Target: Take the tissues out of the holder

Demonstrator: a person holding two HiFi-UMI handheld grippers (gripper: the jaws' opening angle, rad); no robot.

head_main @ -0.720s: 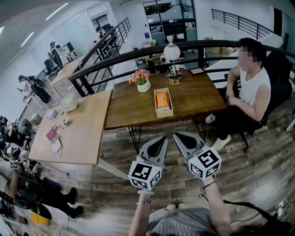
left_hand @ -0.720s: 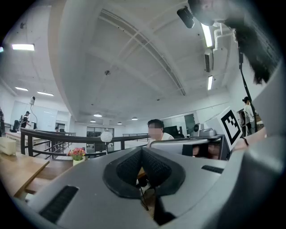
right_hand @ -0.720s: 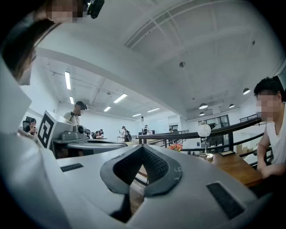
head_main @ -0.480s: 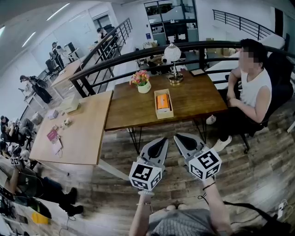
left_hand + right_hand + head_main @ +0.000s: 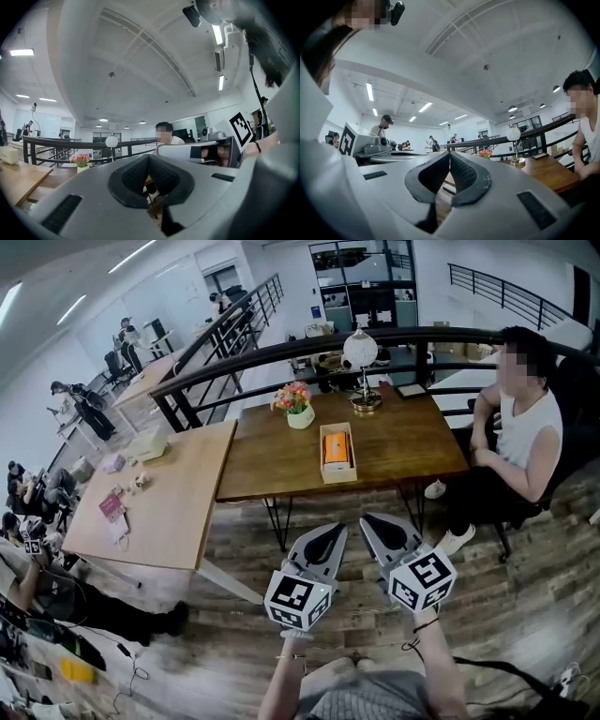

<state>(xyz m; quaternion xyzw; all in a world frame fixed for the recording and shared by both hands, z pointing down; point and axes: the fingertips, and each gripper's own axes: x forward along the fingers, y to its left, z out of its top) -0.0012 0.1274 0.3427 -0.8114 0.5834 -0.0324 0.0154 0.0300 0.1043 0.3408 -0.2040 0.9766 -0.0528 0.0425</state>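
A pale wooden tissue holder [image 5: 337, 453] with an orange tissue pack [image 5: 336, 446] in it lies on the dark wooden table [image 5: 403, 442]. My left gripper [image 5: 330, 537] and right gripper [image 5: 373, 526] hang side by side over the floor, well short of the table's near edge. Both are shut with nothing between the jaws. In the left gripper view the gripper [image 5: 149, 158] has its tips touching. The right gripper [image 5: 449, 155] shows the same in its own view. The holder is not seen in either gripper view.
A flower pot [image 5: 298, 412] and a globe lamp [image 5: 362, 371] stand behind the holder. A person in a white top [image 5: 525, 442] sits at the table's right end. A light wooden table [image 5: 178, 502] with small items adjoins on the left. A black railing [image 5: 281, 352] runs behind.
The head view has shifted slightly, so the tables sit a little lower and to the right. Both grippers stay shut and keep their place in the view.
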